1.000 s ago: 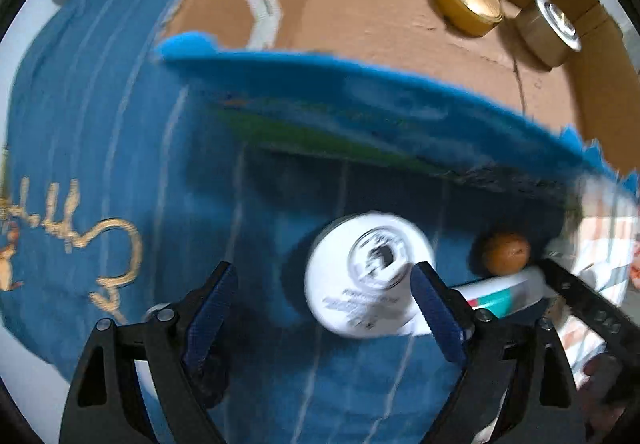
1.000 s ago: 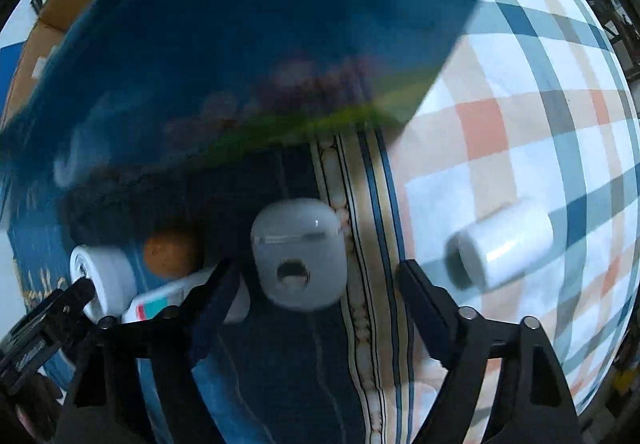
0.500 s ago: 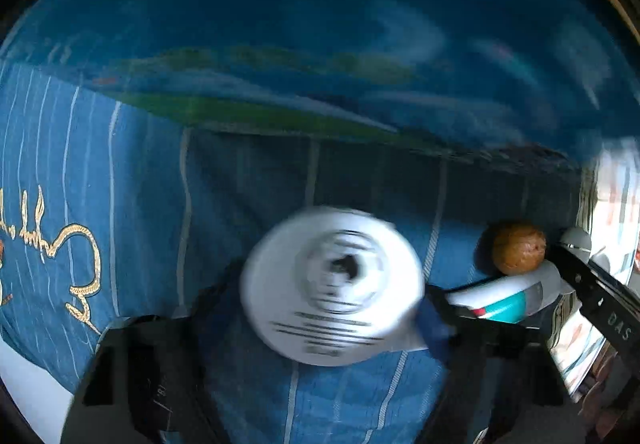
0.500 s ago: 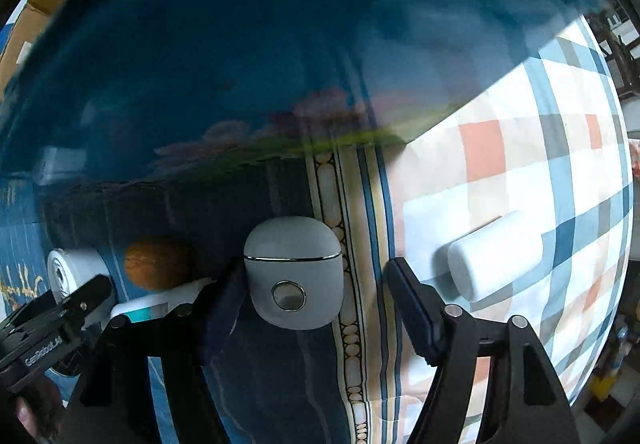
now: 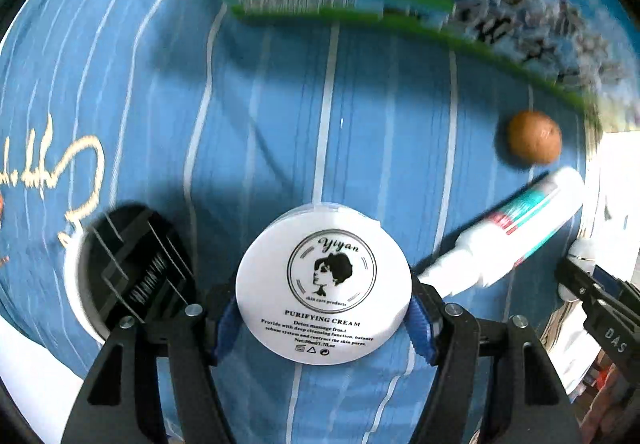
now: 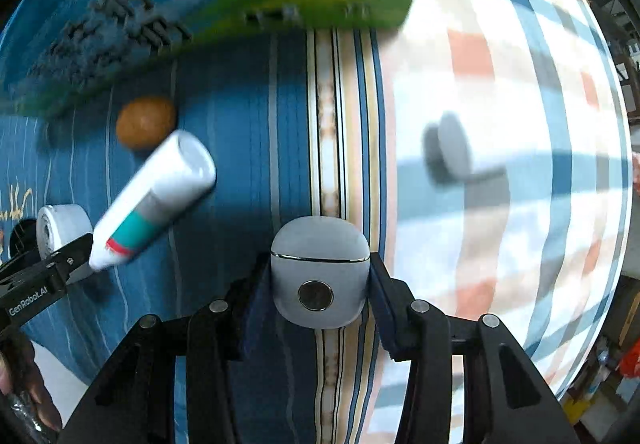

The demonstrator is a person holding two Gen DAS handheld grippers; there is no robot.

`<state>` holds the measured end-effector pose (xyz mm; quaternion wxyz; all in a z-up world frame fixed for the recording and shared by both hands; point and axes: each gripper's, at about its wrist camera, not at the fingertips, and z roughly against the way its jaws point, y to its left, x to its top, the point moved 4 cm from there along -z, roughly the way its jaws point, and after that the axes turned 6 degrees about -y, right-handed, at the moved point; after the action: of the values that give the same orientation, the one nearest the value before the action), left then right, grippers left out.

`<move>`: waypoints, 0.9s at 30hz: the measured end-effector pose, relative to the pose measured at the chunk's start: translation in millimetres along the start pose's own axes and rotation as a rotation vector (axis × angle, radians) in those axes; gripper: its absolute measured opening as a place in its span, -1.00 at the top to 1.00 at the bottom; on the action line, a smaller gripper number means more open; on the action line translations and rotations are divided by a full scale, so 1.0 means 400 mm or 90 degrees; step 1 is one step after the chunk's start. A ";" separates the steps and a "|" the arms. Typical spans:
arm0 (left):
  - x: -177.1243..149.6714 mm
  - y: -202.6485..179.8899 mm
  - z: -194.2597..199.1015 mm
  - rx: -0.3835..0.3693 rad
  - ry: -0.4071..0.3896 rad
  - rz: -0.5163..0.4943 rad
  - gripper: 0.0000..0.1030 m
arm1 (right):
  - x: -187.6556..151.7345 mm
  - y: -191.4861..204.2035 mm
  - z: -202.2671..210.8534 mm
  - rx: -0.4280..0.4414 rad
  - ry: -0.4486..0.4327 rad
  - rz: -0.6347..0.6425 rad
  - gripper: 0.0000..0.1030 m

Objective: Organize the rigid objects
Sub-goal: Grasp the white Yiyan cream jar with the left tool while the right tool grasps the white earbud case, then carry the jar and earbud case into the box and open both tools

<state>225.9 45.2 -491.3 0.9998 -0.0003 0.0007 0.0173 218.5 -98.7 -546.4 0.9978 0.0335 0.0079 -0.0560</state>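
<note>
Left gripper (image 5: 323, 318): clamped on a round white cream jar (image 5: 323, 284), lower centre of the left wrist view, blue pads against both of its sides.

Right gripper (image 6: 318, 298): clamped on a grey rounded case (image 6: 319, 272), lower centre of the right wrist view.

Blue striped cloth (image 5: 280, 124): bare stretch above the jar, bounded at the top of the frame by the green edge of a blue printed box (image 5: 340, 0).

Brown ball (image 5: 534, 137): right of frame, just above a white tube (image 5: 516, 228) lying slantwise.

White cup (image 5: 86, 284): lower left, dark inside.

Checked cloth (image 6: 520, 164): right half of the right wrist view, carrying a blurred grey cylinder (image 6: 454, 148).
</note>
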 end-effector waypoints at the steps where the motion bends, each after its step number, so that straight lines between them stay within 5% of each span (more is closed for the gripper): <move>1: -0.003 -0.002 -0.006 -0.001 0.001 0.003 -0.30 | -0.007 0.000 0.000 -0.003 -0.008 -0.005 0.05; 14: -0.026 -0.012 0.053 0.007 -0.021 -0.006 -0.27 | -0.038 0.073 -0.008 -0.051 -0.023 0.023 0.06; 27: -0.097 -0.086 0.350 -0.071 -0.119 -0.037 -0.27 | -0.091 0.116 0.256 0.031 -0.097 0.029 0.06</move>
<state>188.7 9.4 -351.5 0.9941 -0.0547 -0.0932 -0.0118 188.7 -55.5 -440.5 0.9955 0.0535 -0.0699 -0.0362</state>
